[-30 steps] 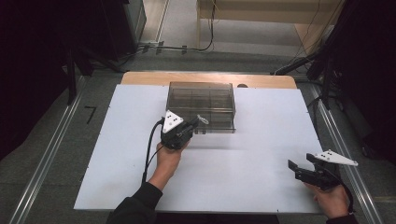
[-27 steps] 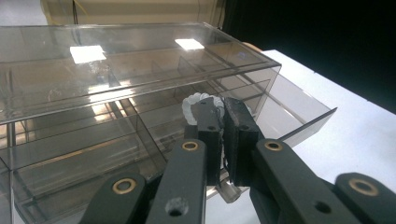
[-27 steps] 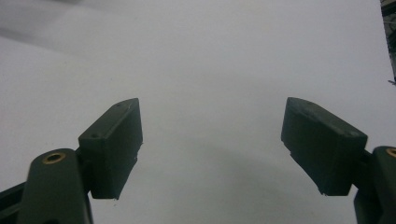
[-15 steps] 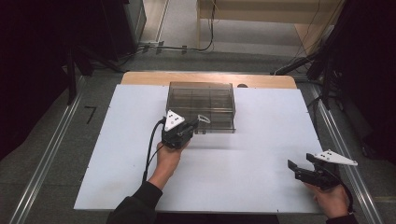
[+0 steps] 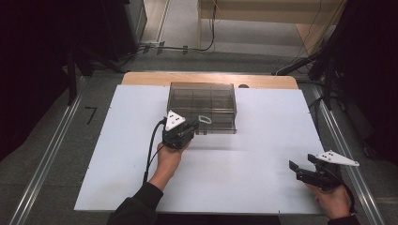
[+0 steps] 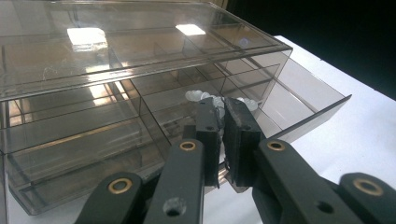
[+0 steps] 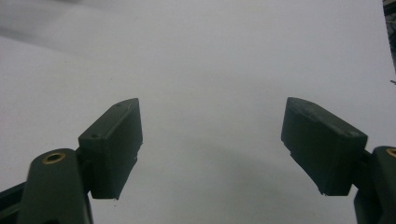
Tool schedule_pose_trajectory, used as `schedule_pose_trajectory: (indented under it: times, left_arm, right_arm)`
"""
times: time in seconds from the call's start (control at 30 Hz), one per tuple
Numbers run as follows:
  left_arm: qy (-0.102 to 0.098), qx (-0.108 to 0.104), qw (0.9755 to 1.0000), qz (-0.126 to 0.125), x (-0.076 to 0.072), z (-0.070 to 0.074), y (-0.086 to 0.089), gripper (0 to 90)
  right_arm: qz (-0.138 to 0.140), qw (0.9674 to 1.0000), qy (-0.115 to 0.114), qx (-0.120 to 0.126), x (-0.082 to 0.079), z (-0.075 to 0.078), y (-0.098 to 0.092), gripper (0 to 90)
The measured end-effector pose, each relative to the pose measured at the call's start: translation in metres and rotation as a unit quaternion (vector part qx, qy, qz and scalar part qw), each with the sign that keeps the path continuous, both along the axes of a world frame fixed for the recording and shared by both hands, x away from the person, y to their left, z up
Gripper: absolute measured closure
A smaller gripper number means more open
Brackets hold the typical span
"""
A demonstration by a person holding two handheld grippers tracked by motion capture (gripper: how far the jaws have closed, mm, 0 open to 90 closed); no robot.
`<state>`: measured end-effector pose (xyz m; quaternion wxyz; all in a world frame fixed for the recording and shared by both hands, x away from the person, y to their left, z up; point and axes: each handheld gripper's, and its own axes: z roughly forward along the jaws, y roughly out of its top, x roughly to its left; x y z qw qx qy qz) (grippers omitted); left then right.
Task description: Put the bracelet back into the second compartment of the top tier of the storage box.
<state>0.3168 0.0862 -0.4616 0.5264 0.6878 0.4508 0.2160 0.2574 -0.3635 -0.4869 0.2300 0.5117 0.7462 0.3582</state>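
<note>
A smoky clear plastic organizer box (image 5: 202, 93) with inner compartments stands at the back middle of the white mat. Its lower drawer (image 6: 308, 100) is pulled out a little toward me. My left gripper (image 5: 196, 125) sits at the drawer's front, over its left part. In the left gripper view the left gripper (image 6: 223, 105) has its jaws pressed together on a small whitish translucent loop (image 5: 204, 119), whose lumpy end (image 6: 198, 95) shows past the tips. My right gripper (image 5: 294, 170) rests low at the mat's right front, open and pointing left. Between the right gripper (image 7: 212, 140) pads lies bare mat.
The white mat (image 5: 263, 140) covers a wooden table (image 5: 141, 78). Metal rails (image 5: 51, 154) run along both sides on the grey floor. Cables (image 5: 187, 47) lie on the floor behind the table. A cable (image 5: 151, 150) trails from the left gripper.
</note>
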Motion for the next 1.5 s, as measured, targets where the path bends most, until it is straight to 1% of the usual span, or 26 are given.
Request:
schedule_pose_trajectory:
  times: [0.03, 0.1, 0.2, 0.3, 0.43, 0.5, 0.7, 0.83, 0.97, 1.13, 1.23, 1.4, 1.5]
  left_arm:
    - [0.0, 0.0, 1.0, -0.001, 0.0, 0.0, 0.0, 84.6]
    - [0.001, -0.003, 1.0, -0.003, 0.0, 0.0, 0.0, 79.3]
    - [-0.003, -0.006, 0.9999, -0.008, -0.001, 0.001, 0.0, 73.8]
    - [-0.002, -0.01, 0.9999, -0.014, -0.001, 0.001, 0.0, 67.6]
    - [0.0, -0.013, 0.9998, -0.015, -0.001, 0.001, 0.001, 60.7]
    - [-0.001, -0.013, 0.9998, -0.014, -0.002, 0.002, 0.001, 59.2]
    - [-0.005, -0.005, 1.0, 0.0, -0.004, 0.004, -0.001, 45.3]
    - [-0.001, -0.001, 1.0, 0.007, -0.004, 0.005, -0.001, 38.6]
    - [0.006, -0.001, 1.0, 0.007, -0.004, 0.006, -0.001, 31.1]
    - [0.011, 0.004, 0.9999, 0.01, -0.005, 0.008, -0.002, 25.3]
    - [0.016, 0.008, 0.9998, 0.013, -0.006, 0.009, -0.001, 23.4]
    - [0.021, 0.006, 0.9996, 0.016, -0.008, 0.012, 0.002, 23.0]
    - [0.019, 0.004, 0.9997, 0.017, -0.01, 0.014, 0.005, 21.8]
  right_arm:
    - [0.0, 1.0, 0.0, 0.0, 0.0, 0.0, 0.0, 18.7]
    - [0.0, 1.0, 0.0, 0.0, 0.0, 0.0, 0.0, 18.7]
    - [0.0, 1.0, 0.0, 0.0, 0.0, 0.0, 0.0, 18.7]
    - [0.0, 1.0, 0.0, 0.0, 0.0, 0.0, 0.0, 18.7]
    - [0.001, 1.0, 0.001, 0.0, 0.0, 0.0, 0.0, 18.7]
    - [0.001, 1.0, 0.001, 0.0, 0.0, 0.0, 0.0, 18.7]
    - [0.0, 1.0, 0.001, 0.0, 0.001, 0.0, 0.0, 18.6]
    - [-0.001, 1.0, 0.001, 0.001, 0.001, -0.001, 0.0, 18.6]
    - [0.0, 1.0, 0.0, 0.001, 0.001, -0.001, 0.0, 18.4]
    - [-0.001, 1.0, 0.001, 0.001, 0.001, -0.001, 0.0, 18.4]
    - [-0.001, 1.0, 0.0, 0.001, 0.001, -0.001, 0.0, 18.3]
    - [-0.001, 1.0, 0.001, 0.0, 0.001, -0.001, -0.001, 18.3]
    - [-0.001, 1.0, 0.001, 0.0, 0.001, -0.001, -0.001, 18.3]
